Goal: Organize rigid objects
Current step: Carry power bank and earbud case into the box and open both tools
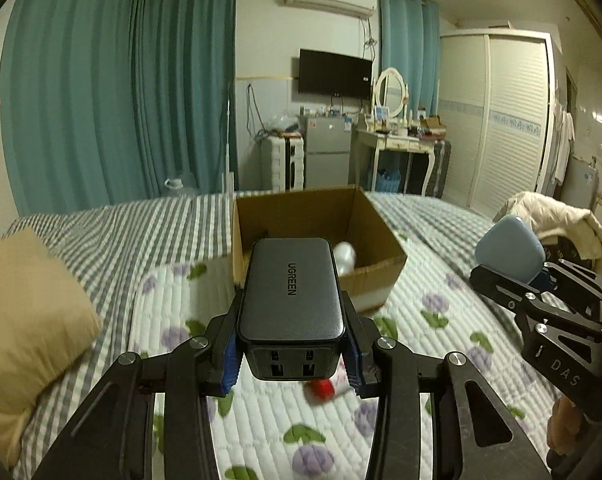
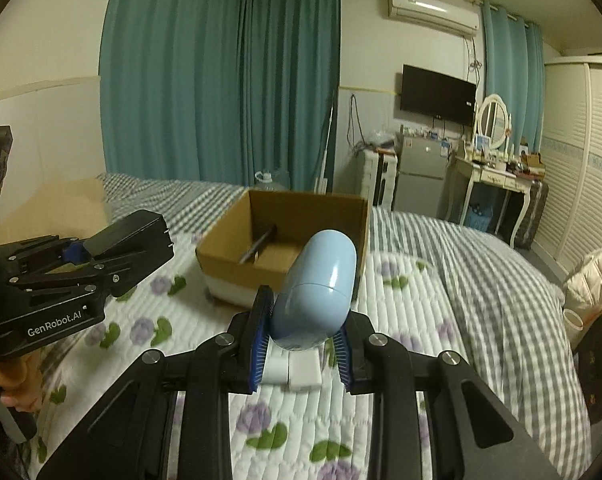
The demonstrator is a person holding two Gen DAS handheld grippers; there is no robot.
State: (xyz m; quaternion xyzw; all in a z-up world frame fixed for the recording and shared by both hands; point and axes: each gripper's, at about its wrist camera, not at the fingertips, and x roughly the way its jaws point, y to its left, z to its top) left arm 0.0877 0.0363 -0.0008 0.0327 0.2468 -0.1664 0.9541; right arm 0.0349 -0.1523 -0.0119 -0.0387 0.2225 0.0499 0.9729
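My left gripper (image 1: 291, 344) is shut on a black UGREEN charger (image 1: 291, 292) and holds it above the quilt, short of an open cardboard box (image 1: 381, 276). The box holds a white round object (image 1: 344, 258) and, in the right wrist view, a dark pen-like stick (image 2: 257, 249). My right gripper (image 2: 301, 350) is shut on a light blue rounded case (image 2: 315, 292), held above the quilt near the box (image 2: 229, 258). The right gripper (image 1: 513, 272) with the blue case (image 1: 509, 248) shows at the right of the left wrist view. The left gripper (image 2: 141, 240) shows at the left of the right wrist view.
A red and white object (image 1: 325, 390) lies on the floral quilt (image 1: 285, 432) under the charger. A white block (image 2: 297, 372) lies on the quilt (image 2: 401, 360) under the blue case. A tan pillow (image 1: 25, 320) is at the left. A jacket (image 1: 557, 216) lies at the bed's right edge.
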